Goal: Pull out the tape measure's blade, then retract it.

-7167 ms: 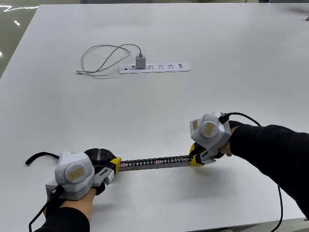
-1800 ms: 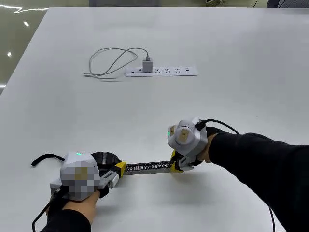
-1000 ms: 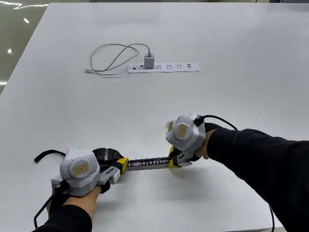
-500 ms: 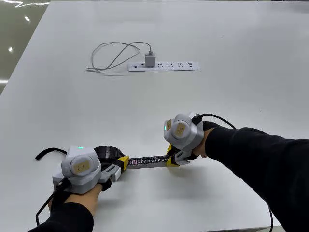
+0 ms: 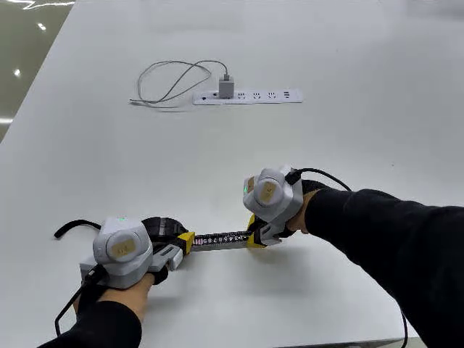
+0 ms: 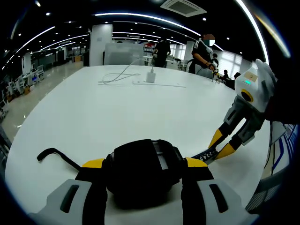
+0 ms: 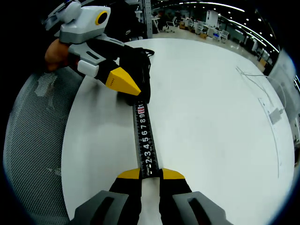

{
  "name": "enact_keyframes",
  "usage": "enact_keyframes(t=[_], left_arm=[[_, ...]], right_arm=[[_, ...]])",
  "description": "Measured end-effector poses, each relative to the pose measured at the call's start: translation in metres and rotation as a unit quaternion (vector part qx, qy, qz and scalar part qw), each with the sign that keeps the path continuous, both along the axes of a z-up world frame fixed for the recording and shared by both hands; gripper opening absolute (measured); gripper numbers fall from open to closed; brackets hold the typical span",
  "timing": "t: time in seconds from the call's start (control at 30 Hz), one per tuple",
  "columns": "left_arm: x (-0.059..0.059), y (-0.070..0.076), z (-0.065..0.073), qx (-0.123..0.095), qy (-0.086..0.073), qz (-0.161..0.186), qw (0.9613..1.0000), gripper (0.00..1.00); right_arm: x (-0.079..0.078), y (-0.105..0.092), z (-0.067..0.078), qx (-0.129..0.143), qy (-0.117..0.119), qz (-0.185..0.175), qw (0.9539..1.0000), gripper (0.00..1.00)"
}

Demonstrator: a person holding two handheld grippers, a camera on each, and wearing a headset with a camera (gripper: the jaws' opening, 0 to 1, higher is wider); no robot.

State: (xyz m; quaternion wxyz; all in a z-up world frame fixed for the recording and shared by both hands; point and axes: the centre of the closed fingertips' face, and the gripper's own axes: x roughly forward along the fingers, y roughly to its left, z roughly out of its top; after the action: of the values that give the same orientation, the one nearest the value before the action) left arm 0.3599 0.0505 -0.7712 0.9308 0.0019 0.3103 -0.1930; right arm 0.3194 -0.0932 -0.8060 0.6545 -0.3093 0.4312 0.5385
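Observation:
The black tape measure case lies near the table's front left, and my left gripper is shut on it; in the left gripper view the case sits between the yellow-tipped jaws. A short length of numbered blade runs right from the case to my right gripper, which is shut on the blade's end. In the right gripper view the blade stretches from the right gripper up to the case. A black wrist strap trails left of the case.
A white power strip with a plugged-in charger and a looped cable lies at the far middle of the white table. The table's front edge runs just below my arms.
My right gripper has moved left toward the case over the earlier frames, and the exposed blade has become much shorter. The left gripper and case stay in place.

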Motion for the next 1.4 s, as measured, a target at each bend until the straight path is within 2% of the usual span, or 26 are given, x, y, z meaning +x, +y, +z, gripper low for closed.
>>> enact_keyframes(t=[0.53,0.67,0.97,1.4], left_arm=[[0.001,0.000,0.000,0.003,0.000,-0.002,1.0000,0.60],[0.001,-0.001,-0.001,0.010,-0.002,-0.003,0.9999,0.60],[0.001,0.000,0.000,-0.001,0.003,-0.003,1.0000,0.59],[0.000,0.000,0.001,-0.012,0.001,-0.005,0.9999,0.59]], right_arm=[[0.001,0.007,0.000,0.003,0.001,-0.001,1.0000,0.10],[0.002,0.009,-0.001,0.003,0.001,-0.001,1.0000,0.10],[0.002,0.011,0.000,0.005,-0.001,-0.003,1.0000,0.10],[0.003,0.017,0.000,0.012,0.001,-0.002,0.9999,0.10]])
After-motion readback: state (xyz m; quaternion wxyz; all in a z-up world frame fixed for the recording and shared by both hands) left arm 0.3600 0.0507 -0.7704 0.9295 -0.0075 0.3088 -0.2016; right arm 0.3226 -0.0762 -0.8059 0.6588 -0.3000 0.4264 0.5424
